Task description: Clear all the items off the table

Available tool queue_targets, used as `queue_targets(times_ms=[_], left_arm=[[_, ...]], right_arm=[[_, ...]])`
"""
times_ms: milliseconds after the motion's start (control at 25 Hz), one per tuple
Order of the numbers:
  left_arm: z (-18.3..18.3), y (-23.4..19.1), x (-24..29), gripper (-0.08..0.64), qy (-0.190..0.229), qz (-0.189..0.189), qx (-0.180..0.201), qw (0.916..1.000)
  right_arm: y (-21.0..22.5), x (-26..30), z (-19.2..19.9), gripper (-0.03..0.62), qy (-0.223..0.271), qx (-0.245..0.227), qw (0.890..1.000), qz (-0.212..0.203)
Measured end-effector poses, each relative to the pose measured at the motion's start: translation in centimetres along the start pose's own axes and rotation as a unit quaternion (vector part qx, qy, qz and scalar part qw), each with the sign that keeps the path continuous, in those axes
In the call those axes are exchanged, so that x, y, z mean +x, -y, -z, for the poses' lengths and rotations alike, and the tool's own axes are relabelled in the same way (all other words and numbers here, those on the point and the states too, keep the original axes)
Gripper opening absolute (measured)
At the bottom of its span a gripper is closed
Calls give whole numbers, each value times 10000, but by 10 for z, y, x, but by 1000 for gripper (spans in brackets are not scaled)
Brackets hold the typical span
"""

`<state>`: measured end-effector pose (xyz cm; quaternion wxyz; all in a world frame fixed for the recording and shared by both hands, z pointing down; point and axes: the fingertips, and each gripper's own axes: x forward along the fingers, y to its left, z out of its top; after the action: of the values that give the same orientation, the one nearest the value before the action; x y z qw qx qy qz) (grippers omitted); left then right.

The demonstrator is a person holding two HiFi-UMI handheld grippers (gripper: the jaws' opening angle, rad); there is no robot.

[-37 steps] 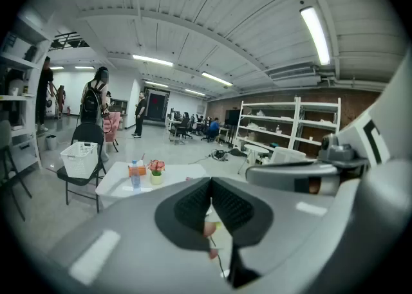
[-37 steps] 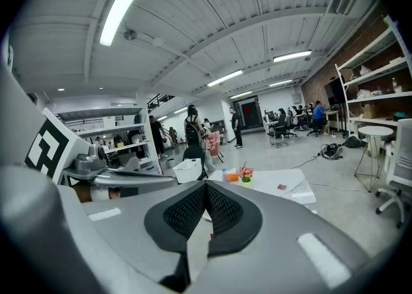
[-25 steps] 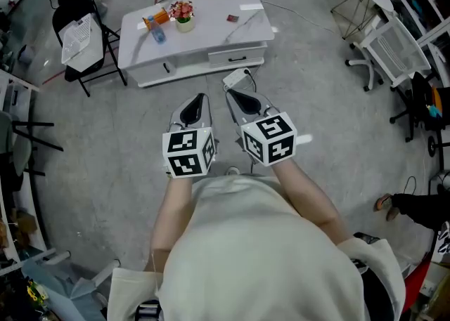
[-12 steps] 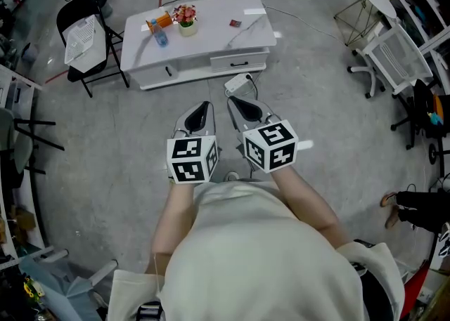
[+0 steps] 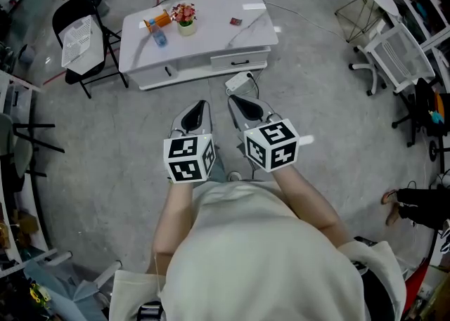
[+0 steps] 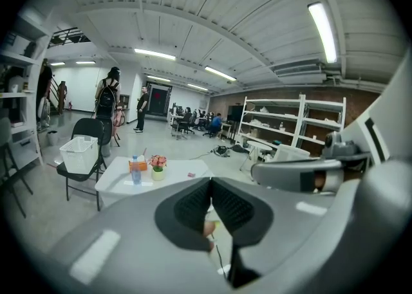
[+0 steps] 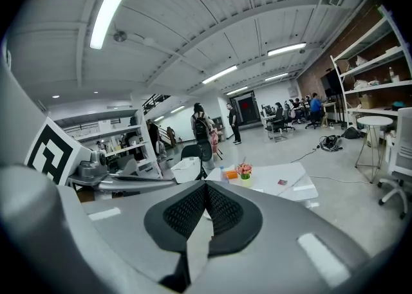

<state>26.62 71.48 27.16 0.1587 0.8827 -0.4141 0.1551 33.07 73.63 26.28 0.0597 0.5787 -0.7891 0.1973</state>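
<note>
Both grippers empty. Left gripper (image 5: 200, 107) has its jaws pressed together with nothing between them, and so does the right gripper (image 5: 233, 99). They are held side by side at waist height, pointing at the table (image 5: 211, 38), which is well apart from them across bare floor.

Risks as I see them:
- The power strip (image 5: 239, 82) and its cable lie on the floor just in front of the table, on the right gripper's side. Could catch a foot on the approach.
- The jaws must open before any grab. Arriving closed just shoves things.
- The bottle (image 5: 158, 34), orange pack (image 5: 155, 20) and flower pot (image 5: 183, 17) sit bunched at the left end. Reaching for one could knock over a neighbour. The pot looks top-heavy, and the bottle would roll if tipped.
- The flat items are hard to pinch and may slide off the edge.

Count on the table: one bottle, one orange pack, one flower pot, one small red item (image 5: 234, 22), one white slip (image 5: 253, 7). Five in all, none cleared.
</note>
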Motion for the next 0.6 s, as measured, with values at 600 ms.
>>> queue_targets(times_ms=[600], left_arm=[[-28, -69, 73, 9, -134, -14, -23, 9999]], right_arm=[[22, 101, -26, -5, -176, 52, 9997, -158]])
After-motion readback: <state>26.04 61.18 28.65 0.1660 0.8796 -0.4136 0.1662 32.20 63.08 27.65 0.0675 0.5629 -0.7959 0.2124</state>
